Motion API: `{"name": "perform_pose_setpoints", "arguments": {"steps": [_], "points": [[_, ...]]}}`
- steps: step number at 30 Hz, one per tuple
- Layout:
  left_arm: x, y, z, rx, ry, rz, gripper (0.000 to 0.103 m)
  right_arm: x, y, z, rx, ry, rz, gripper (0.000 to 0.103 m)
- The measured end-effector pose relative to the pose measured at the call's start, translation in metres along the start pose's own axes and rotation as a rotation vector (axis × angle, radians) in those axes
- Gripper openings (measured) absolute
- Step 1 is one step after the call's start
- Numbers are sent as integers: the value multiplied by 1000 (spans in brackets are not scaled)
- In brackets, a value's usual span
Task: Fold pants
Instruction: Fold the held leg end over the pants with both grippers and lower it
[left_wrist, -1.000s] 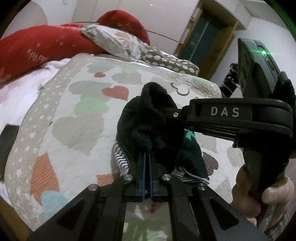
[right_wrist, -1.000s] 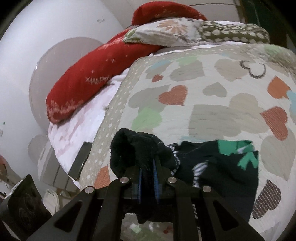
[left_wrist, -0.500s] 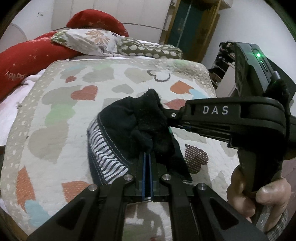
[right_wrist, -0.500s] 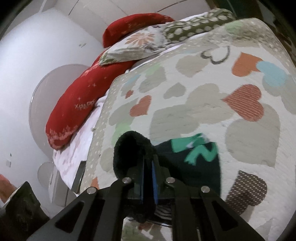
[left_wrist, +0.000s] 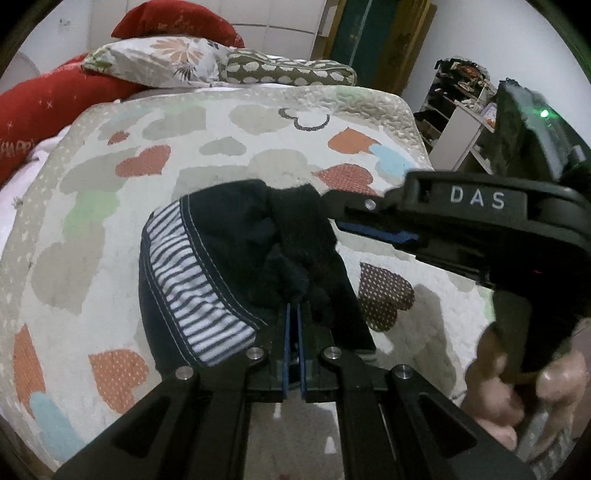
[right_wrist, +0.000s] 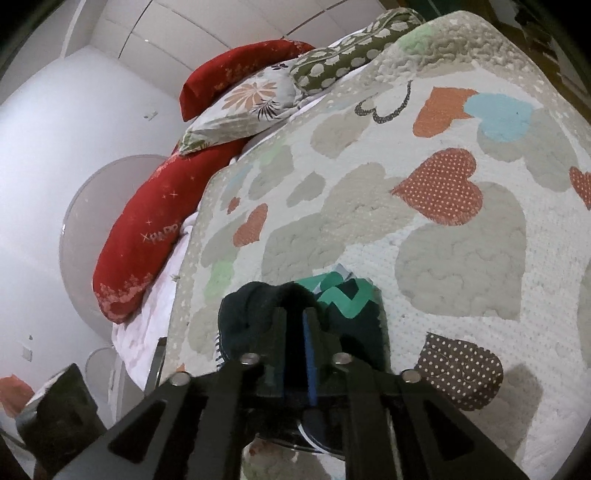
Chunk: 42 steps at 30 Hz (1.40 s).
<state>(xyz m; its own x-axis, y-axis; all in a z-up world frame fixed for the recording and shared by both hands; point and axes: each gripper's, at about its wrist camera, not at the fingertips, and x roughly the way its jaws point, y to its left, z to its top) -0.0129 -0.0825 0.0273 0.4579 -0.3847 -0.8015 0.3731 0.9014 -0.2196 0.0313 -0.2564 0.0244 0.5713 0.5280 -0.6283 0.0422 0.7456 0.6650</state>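
The dark pants (left_wrist: 236, 251), with a blue-and-white striped lining band (left_wrist: 192, 291), lie bunched on the heart-patterned quilt (left_wrist: 110, 206). My left gripper (left_wrist: 293, 314) is shut on a dark fold of the pants at their near edge. My right gripper (left_wrist: 340, 214) reaches in from the right and touches the same bunch. In the right wrist view the right gripper (right_wrist: 295, 317) is shut on the dark pants (right_wrist: 255, 306), whose green zigzag print (right_wrist: 340, 291) shows just beyond the fingers.
Red pillows (left_wrist: 40, 110), a floral pillow (left_wrist: 159, 62) and a spotted bolster (left_wrist: 288, 70) lie at the head of the bed. A cluttered shelf (left_wrist: 461, 110) and a doorway (left_wrist: 373, 40) stand past the bed's right edge. A white wall (right_wrist: 55, 129) is on the left.
Both grippers have carried the pants forward and down over the quilt. The bunch now lies lower and flatter, with more striped lining showing. Both stay shut.
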Motion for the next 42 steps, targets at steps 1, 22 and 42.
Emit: {"name": "perform_pose_setpoints", "arguments": {"steps": [1,22,42], "points": [[-4,1,-2,-1,-1,-10,3,1,0,-1,-3,-2,-1,41],[-62,76,-21,-220,-133,40,36,29,21,-22,-52,11,14,6],[-29,61,-18,-175,-68,78,43,5,-46,-34,97,-23,-32,6]]}}
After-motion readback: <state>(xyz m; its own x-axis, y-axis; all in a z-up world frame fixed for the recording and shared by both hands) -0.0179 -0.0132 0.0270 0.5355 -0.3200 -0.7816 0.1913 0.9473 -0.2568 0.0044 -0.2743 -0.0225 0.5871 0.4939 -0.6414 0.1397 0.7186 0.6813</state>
